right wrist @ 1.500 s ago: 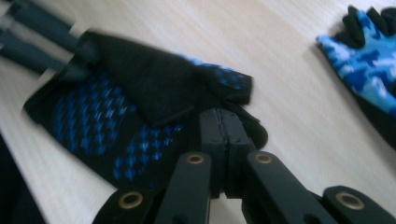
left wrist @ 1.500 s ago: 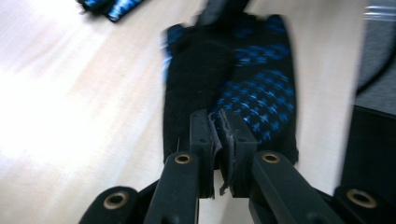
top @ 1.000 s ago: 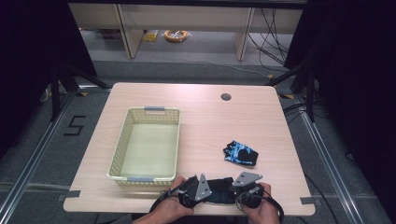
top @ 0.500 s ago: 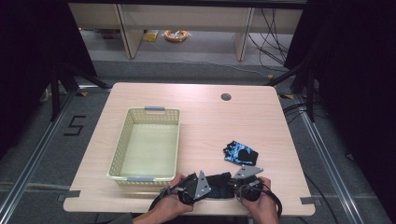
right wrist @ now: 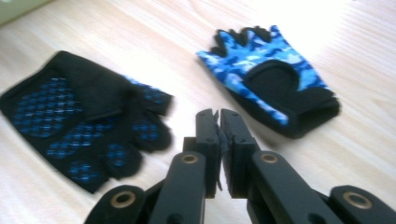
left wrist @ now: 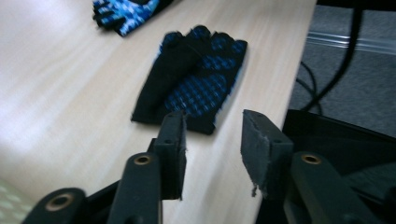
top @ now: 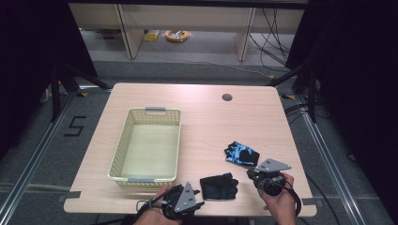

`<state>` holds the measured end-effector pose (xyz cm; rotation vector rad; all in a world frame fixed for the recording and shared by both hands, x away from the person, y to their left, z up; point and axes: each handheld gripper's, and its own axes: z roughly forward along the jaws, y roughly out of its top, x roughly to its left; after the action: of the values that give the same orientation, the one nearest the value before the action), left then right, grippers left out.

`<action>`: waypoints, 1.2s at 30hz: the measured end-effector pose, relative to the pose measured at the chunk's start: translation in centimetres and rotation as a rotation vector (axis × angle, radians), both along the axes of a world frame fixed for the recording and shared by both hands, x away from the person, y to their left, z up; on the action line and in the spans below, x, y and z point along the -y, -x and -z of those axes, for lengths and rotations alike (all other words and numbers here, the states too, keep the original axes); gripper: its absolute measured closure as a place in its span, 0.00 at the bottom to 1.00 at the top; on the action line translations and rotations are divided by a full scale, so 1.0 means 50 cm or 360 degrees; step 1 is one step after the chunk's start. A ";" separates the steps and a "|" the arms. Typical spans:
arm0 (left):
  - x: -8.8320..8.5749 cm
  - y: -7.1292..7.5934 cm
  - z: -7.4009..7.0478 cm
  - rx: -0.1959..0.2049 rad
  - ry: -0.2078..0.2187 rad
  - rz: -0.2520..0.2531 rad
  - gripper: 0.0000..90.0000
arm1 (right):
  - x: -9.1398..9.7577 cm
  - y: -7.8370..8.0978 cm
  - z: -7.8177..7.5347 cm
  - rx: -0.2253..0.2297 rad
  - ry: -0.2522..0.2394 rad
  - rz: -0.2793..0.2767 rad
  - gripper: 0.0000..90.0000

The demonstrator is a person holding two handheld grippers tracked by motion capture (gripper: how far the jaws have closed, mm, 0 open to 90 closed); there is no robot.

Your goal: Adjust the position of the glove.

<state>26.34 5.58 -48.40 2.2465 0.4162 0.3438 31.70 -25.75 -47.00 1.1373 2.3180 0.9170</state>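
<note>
A: Where is the black glove [top: 218, 186], taking the basket [top: 126, 168] as the landmark?

B: It lies flat on the table [top: 202, 117], just off the basket's near right corner and close to the table's near edge. Its long axis runs across the table, cuff toward the basket, short fingers pointing away from it, dotted blue palm up.

A: And the grippers?

B: The left gripper [left wrist: 212, 135] sits at the cuff end, nearer the basket; its jaws have just been opening and stand apart with only bare table between them. The right gripper [right wrist: 219, 122] is beyond the fingers, farther from the basket, jaws pressed together on nothing.

A: What else is there?

B: A blue camouflage glove [top: 241, 153] lies farther from the basket than the black one. Beyond the basket's right wall the wood is open to the far edge.
</note>
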 end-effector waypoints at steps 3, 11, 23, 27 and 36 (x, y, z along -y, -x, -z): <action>-0.020 0.004 0.004 -0.0049 0.0024 -0.0005 0.58 | 0.007 -0.011 -0.002 -0.0013 0.0010 0.0032 1.00; -0.075 0.023 0.020 -0.0167 0.0070 -0.0074 0.48 | 0.040 -0.091 -0.009 0.0042 0.0079 0.0131 1.00; -0.128 0.030 0.037 -0.0233 0.0003 -0.0119 0.34 | 0.060 -0.213 0.033 -0.0053 0.0167 0.0225 1.00; -0.134 0.032 0.037 -0.0254 0.0017 -0.0170 0.34 | 0.065 -0.222 0.045 -0.0091 0.0175 0.0232 1.00; -0.132 0.033 0.037 -0.0248 -0.0006 -0.0153 0.34 | 0.052 -0.184 0.044 -0.0180 0.0164 0.0192 1.00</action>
<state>24.69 12.19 -50.24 2.2697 0.6074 0.2199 40.92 -28.33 -49.20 1.2994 2.3260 0.6979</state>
